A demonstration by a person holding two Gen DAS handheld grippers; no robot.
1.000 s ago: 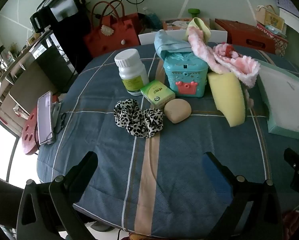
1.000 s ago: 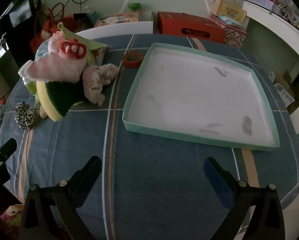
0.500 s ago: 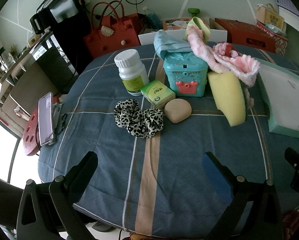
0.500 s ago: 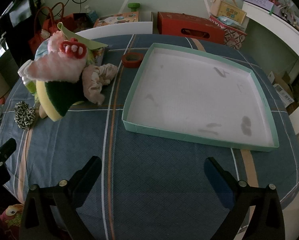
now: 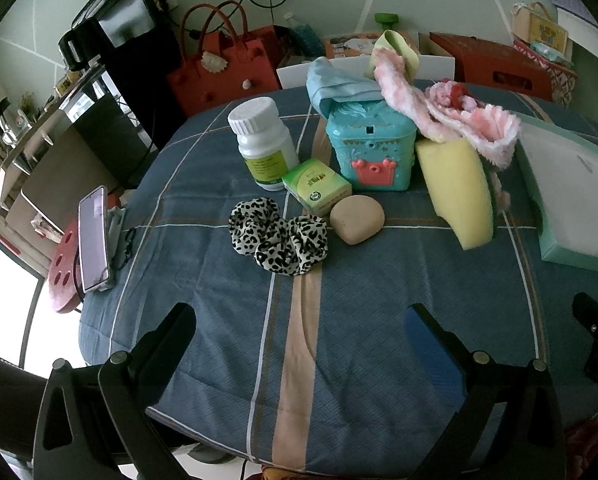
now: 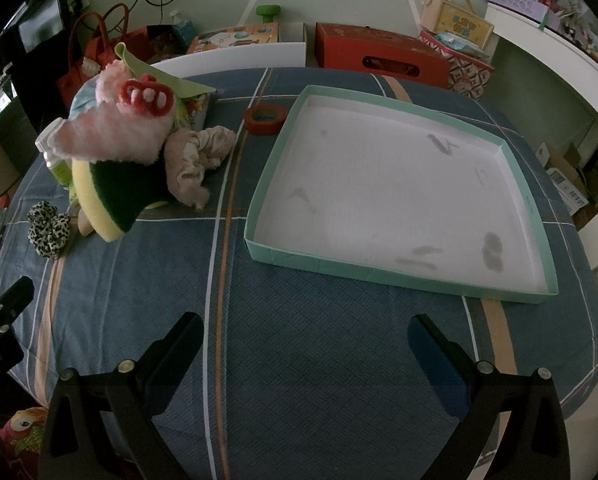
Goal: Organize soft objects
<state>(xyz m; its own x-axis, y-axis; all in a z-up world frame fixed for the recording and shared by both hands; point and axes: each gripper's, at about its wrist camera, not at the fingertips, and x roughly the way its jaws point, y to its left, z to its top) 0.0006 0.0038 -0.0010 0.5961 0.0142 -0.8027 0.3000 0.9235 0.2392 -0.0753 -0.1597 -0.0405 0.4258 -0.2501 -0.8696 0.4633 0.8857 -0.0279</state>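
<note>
A white pill bottle (image 5: 263, 142) stands at the table's centre, with a small green carton (image 5: 317, 186) touching it at four o'clock. At three o'clock of the bottle sits a teal toy box (image 5: 370, 152). A red tape roll (image 6: 265, 119) lies at eleven o'clock in the right view

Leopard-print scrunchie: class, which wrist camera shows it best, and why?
The left wrist view: the leopard-print scrunchie lies central, whole and unobstructed. The right wrist view shows it only small at the far left edge.
</note>
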